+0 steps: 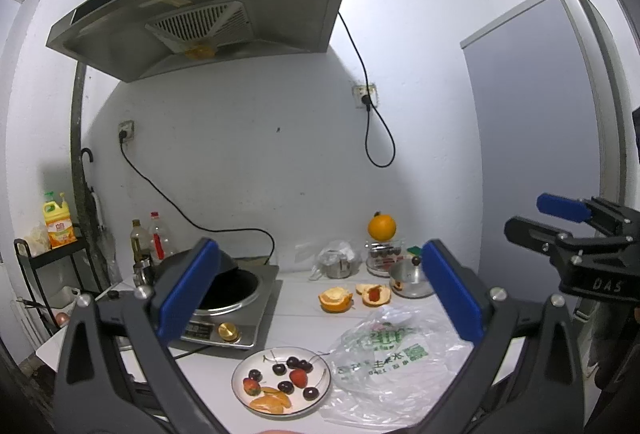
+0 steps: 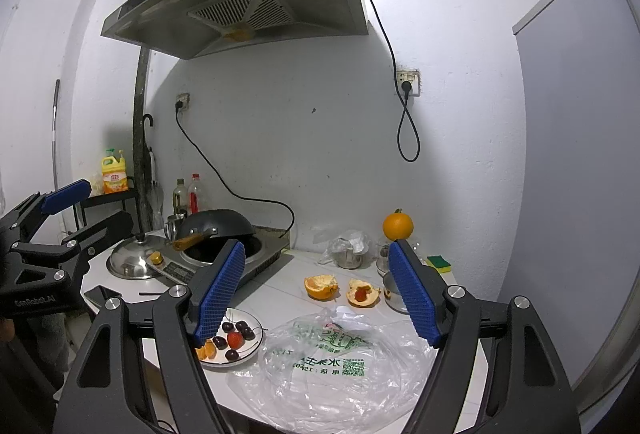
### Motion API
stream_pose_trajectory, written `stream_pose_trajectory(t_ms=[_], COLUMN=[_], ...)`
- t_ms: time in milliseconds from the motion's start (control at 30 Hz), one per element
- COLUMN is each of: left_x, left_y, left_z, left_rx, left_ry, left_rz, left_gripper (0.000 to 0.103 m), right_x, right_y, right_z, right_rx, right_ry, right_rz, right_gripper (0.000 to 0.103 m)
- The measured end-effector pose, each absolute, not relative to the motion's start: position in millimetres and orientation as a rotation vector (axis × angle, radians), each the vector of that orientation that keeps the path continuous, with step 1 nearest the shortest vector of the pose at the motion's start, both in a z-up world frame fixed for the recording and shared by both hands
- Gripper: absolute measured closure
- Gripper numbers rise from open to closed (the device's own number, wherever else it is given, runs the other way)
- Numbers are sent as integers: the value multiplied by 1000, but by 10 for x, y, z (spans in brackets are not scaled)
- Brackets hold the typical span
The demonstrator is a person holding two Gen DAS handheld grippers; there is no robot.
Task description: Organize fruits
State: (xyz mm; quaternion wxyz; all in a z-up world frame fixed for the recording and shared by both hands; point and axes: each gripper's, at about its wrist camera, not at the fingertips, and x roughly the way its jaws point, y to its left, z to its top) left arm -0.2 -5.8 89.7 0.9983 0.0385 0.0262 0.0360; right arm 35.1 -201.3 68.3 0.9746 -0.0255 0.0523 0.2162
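A white plate at the counter's front holds several dark cherries, two strawberries and orange segments; it also shows in the right wrist view. Two orange peel halves lie behind it, one with a red piece inside. A whole orange sits on a glass jar. A clear plastic bag with green print lies right of the plate. My left gripper is open and empty above the counter. My right gripper is open and empty, above the bag.
An induction cooker with a black wok stands at the left, a steel lid beside it. A small steel pot, a lidded pot, bottles and a sponge line the back. A fridge stands on the right.
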Motion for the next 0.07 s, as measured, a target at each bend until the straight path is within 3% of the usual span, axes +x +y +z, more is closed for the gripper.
stream_pose_trajectory(t_ms=[67], left_x=[5], left_y=[-60], left_z=[888], left_rx=[70], left_ry=[49], left_rz=[61], left_gripper=[1], right_x=[354], right_y=[-2011], right_z=[679], right_rx=[-51], right_ry=[108], right_rz=[436], right_gripper=[26])
